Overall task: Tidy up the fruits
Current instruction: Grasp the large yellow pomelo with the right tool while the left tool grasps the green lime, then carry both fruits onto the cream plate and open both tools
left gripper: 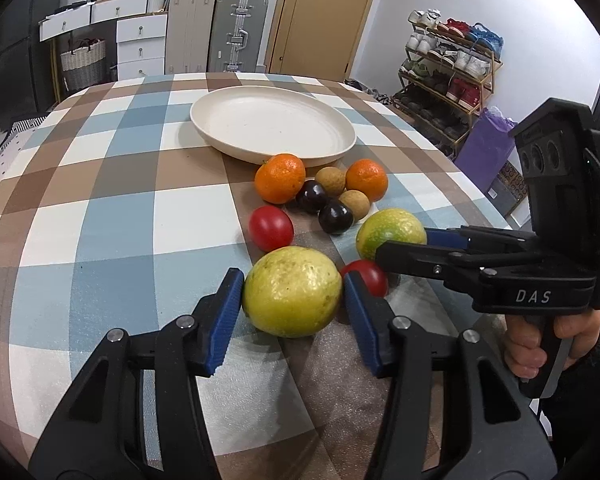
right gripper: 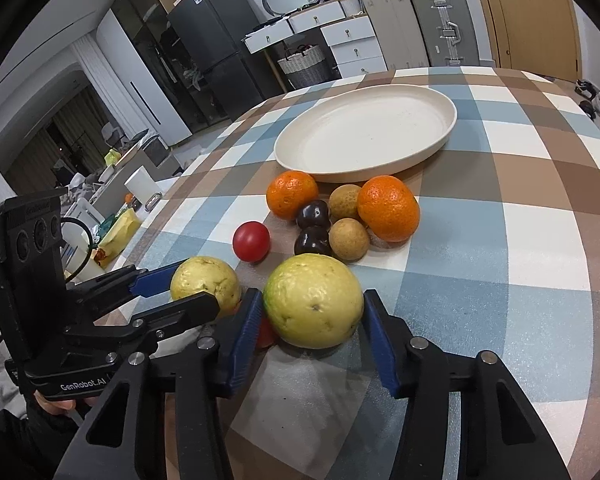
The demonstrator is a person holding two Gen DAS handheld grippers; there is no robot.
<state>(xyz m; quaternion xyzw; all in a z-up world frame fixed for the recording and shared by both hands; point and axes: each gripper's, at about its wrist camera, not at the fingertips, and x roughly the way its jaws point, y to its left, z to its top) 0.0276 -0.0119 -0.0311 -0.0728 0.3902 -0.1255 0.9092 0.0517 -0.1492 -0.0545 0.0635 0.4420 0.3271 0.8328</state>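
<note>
While fruits wait, both grippers bracket guavas.

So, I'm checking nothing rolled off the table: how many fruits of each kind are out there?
Yellow-green guavas: 2
Oranges: 2
Red tomatoes: 2
Dark plums: 2
Tan longans: 2
Total: 10, none on the plate yet.

The table carried a checked cloth in blue, brown and white. Behind it stood a white drawer unit, a wicker basket, two upright suitcases and a tan door. A shoe rack lined the white wall. A dark refrigerator stood further left.
</note>
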